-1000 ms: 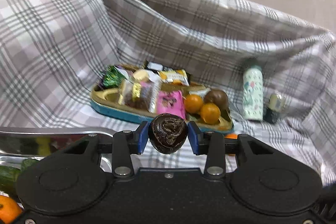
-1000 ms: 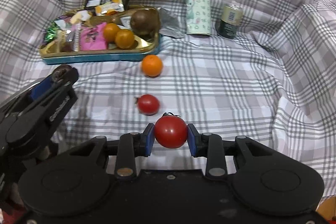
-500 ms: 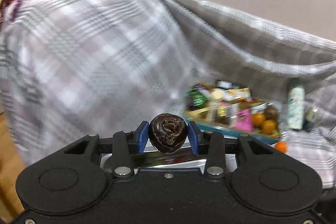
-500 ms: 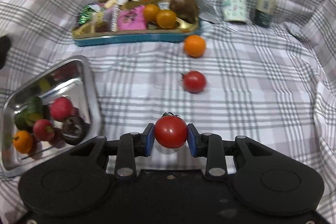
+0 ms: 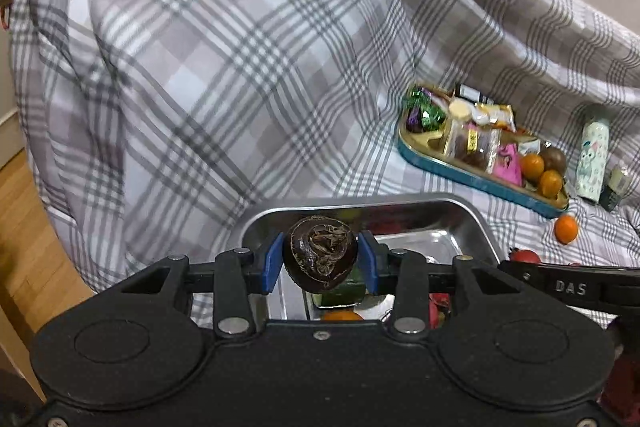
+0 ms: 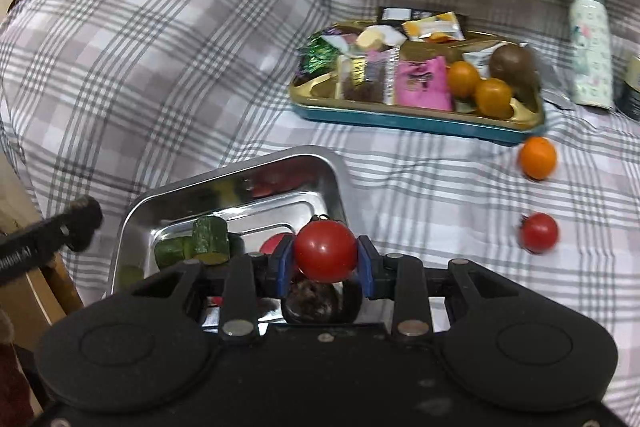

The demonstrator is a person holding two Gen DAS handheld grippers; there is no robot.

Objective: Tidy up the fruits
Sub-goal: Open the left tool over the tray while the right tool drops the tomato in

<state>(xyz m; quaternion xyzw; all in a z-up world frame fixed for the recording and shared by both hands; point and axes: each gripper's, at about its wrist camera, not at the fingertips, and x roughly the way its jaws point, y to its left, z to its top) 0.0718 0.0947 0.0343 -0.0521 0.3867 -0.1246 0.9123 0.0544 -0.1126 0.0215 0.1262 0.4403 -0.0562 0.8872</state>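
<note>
Red and glossy, a tomato (image 6: 325, 251) sits clamped between the blue pads of the right tool (image 6: 325, 261), the jaws nearly closed against its sides with its stem end up. The grip takes it across its widest part, which should keep so round and smooth a fruit from rolling out while it is carried. Directly beneath and ahead of this tool lies the steel tray (image 6: 332, 167), already holding cucumber pieces (image 6: 208, 239), something red and a dark fruit; the placement looks close.

In the left tool (image 5: 320, 259), half open, the pads pinch a dark wrinkled fruit (image 5: 320, 253) the same way, its puckered end facing the camera. This tool also stands over the tray, with the far wall just beyond its pads.

Room inside the tray is open toward its far side; the near part is crowded. Both tools arrive together, so they could meet over the tray.

Off to the right of the right tool, well apart, a second tomato (image 6: 539, 233) and an orange fruit (image 6: 537, 158) wait on the plaid cloth (image 6: 160, 47), just before the blue-rimmed snack tray (image 6: 400, 123).
</note>
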